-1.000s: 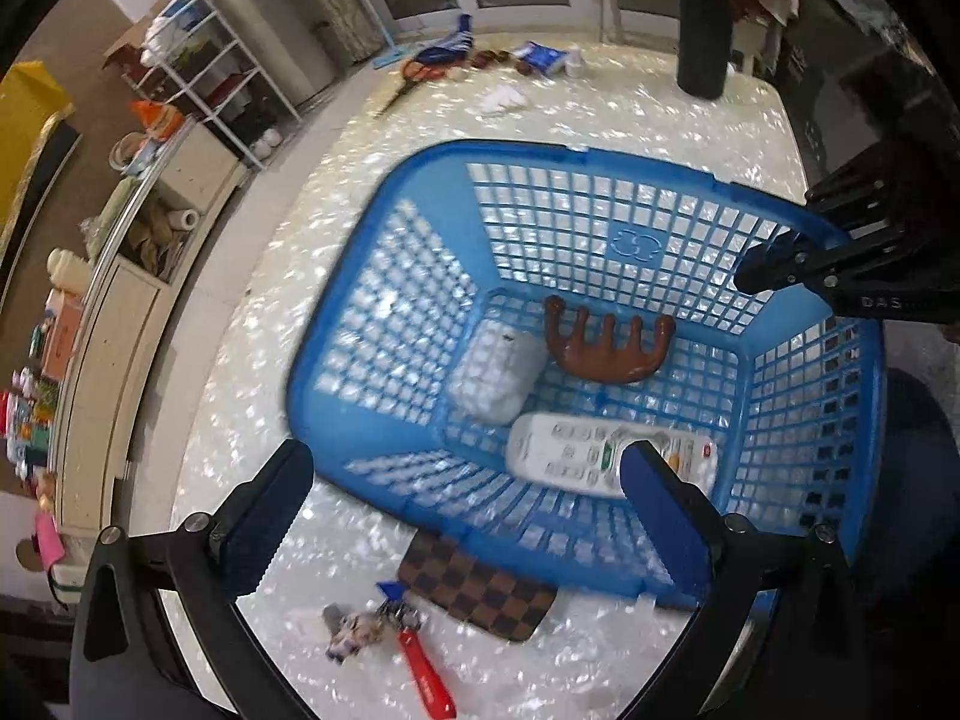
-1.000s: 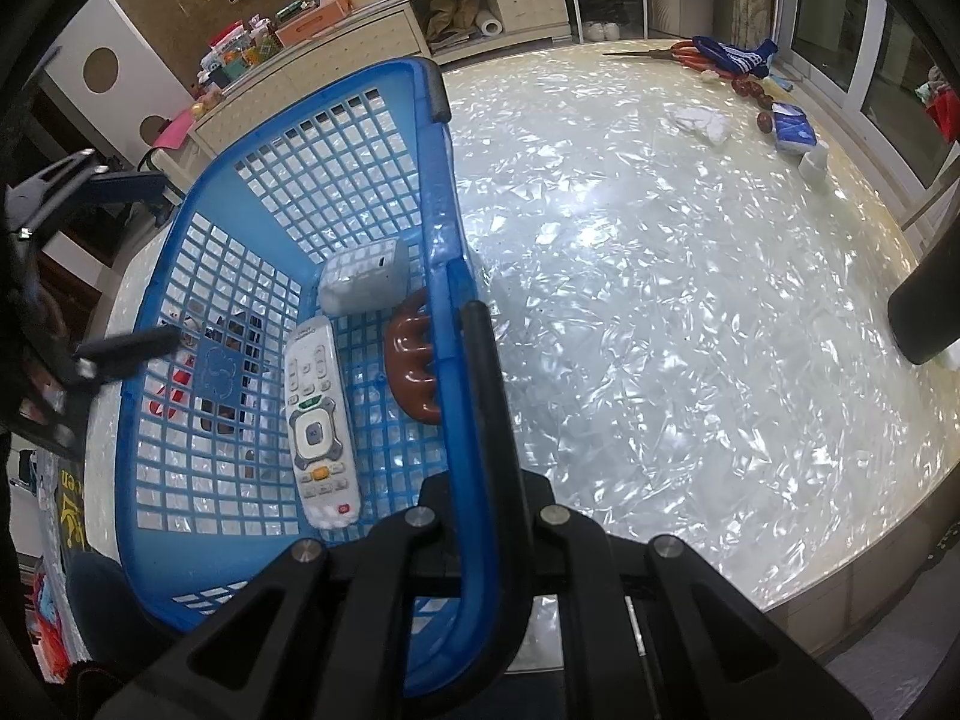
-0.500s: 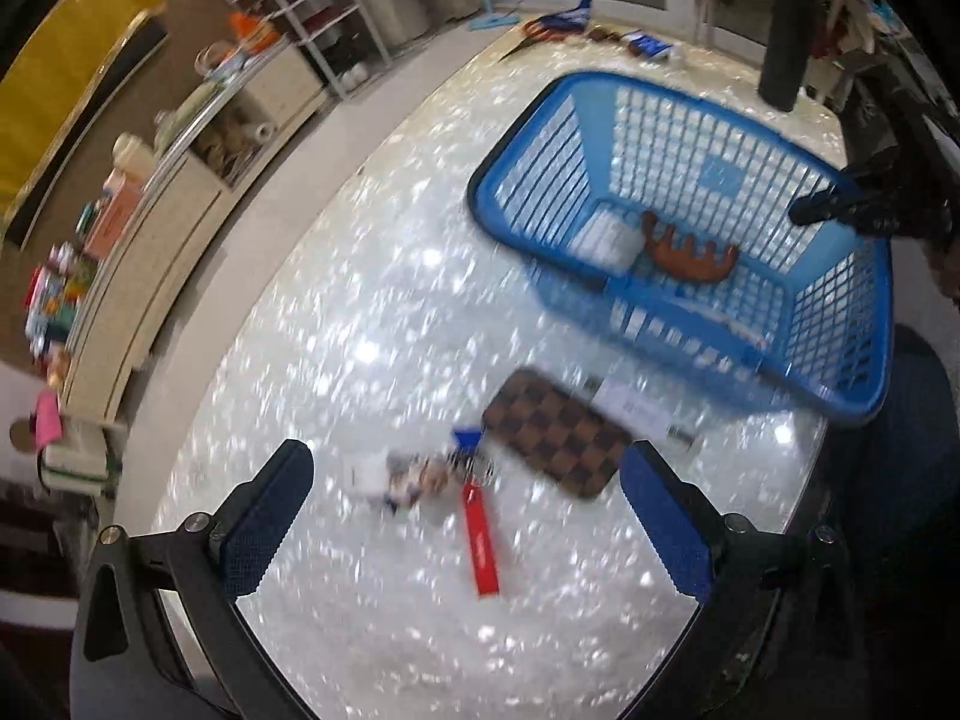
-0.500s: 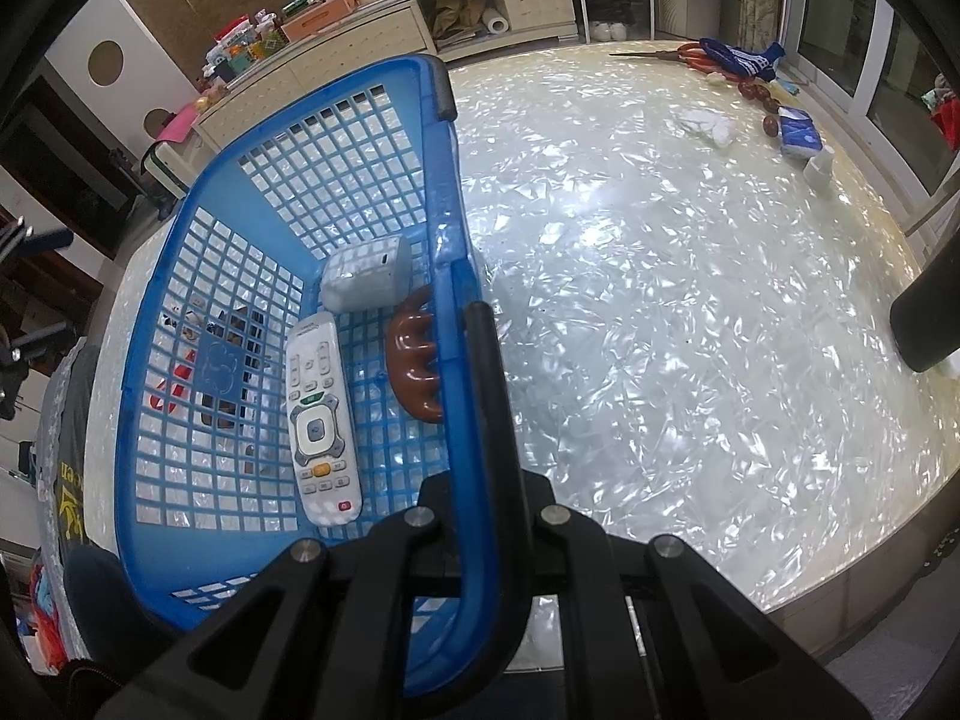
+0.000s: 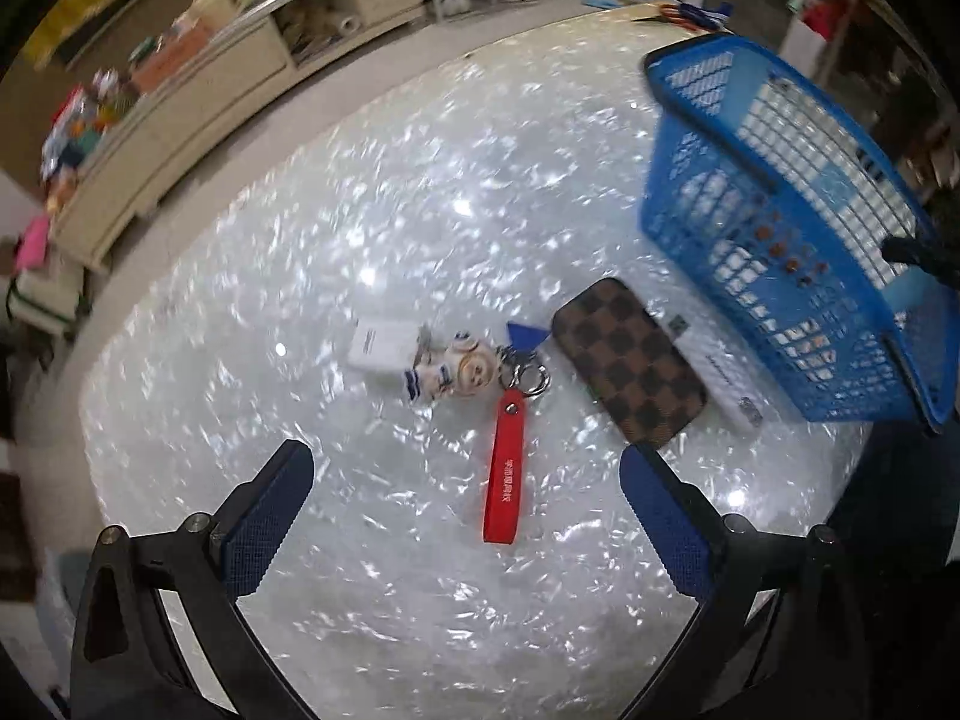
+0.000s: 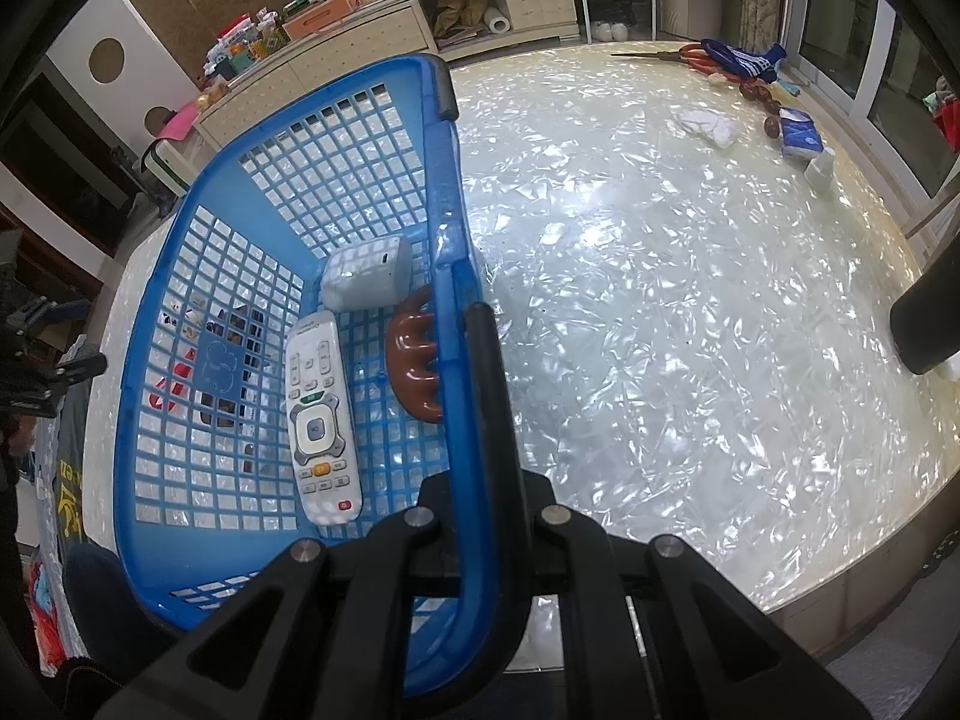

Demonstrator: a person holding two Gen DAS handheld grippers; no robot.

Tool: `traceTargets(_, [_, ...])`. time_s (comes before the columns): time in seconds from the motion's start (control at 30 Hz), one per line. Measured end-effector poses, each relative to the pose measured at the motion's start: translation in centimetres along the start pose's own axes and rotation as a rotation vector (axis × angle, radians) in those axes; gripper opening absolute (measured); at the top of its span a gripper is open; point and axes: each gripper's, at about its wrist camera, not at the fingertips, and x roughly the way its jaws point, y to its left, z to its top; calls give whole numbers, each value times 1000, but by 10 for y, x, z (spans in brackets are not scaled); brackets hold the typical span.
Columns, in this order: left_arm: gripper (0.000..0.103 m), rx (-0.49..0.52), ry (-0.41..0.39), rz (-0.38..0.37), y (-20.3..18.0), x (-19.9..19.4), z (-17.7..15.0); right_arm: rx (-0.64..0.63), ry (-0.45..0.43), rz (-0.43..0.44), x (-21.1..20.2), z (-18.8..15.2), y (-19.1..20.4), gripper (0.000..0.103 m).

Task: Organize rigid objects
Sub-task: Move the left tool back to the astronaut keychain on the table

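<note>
My left gripper (image 5: 465, 516) is open and empty, above the table just in front of a keychain with a red strap (image 5: 505, 468) and a small figure (image 5: 453, 371). A brown checkered case (image 5: 630, 363) lies to its right and a white box (image 5: 381, 345) to its left. The blue basket (image 5: 744, 120) stands at the right. My right gripper (image 6: 474, 420) is shut on the blue basket's near rim (image 6: 447, 192). Inside lie a white remote (image 6: 318, 414), a brown claw clip (image 6: 414, 354) and a white case (image 6: 366, 273).
A white strip (image 5: 717, 372) lies between the checkered case and the basket. Scissors (image 6: 690, 54), a blue sock (image 6: 747, 63), a tissue pack (image 6: 801, 135) and a crumpled tissue (image 6: 705, 123) lie at the table's far edge. A black cylinder (image 6: 930, 312) stands at the right.
My left gripper has swung away from over the basket to the left, now over the keychain and checkered case. The right gripper has stayed shut on the basket rim.
</note>
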Motion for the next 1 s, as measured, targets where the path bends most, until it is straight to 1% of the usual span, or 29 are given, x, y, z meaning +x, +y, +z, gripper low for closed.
traceTargets(0.1, [103, -79, 17, -21, 12, 15, -3, -2, 0, -1, 0, 0, 0, 6])
traceTargets(0.23, [103, -193, 0, -23, 28, 27, -2, -1, 0, 0, 0, 0, 0, 6])
traceTargets(0.37, [103, -354, 26, -71, 43, 41, 1, -1, 0, 0, 0, 0, 0, 6])
traceTargets(0.47, [103, -410, 22, -63, 44, 47, 5, -2, -1, 2, 0, -1, 1, 6])
traceTargets(0.63, [103, -545, 20, -65, 48, 58, 10, -4, -2, 6, -1, -1, 1, 6])
traceTargets(0.73, [103, -607, 25, -42, 48, 68, 12, -5, -2, 7, -1, -1, 0, 6])
traceTargets(0.83, [102, -666, 23, -36, 50, 76, 12, -5, -3, 9, -1, -1, 0, 6])
traceTargets(0.9, [103, -725, 23, -29, 52, 81, 11, -5, -4, 12, -1, -1, 0, 6])
traceTargets(1.0, [102, -817, 30, -41, 55, 89, 7, -6, -4, 17, -1, -1, 0, 6])
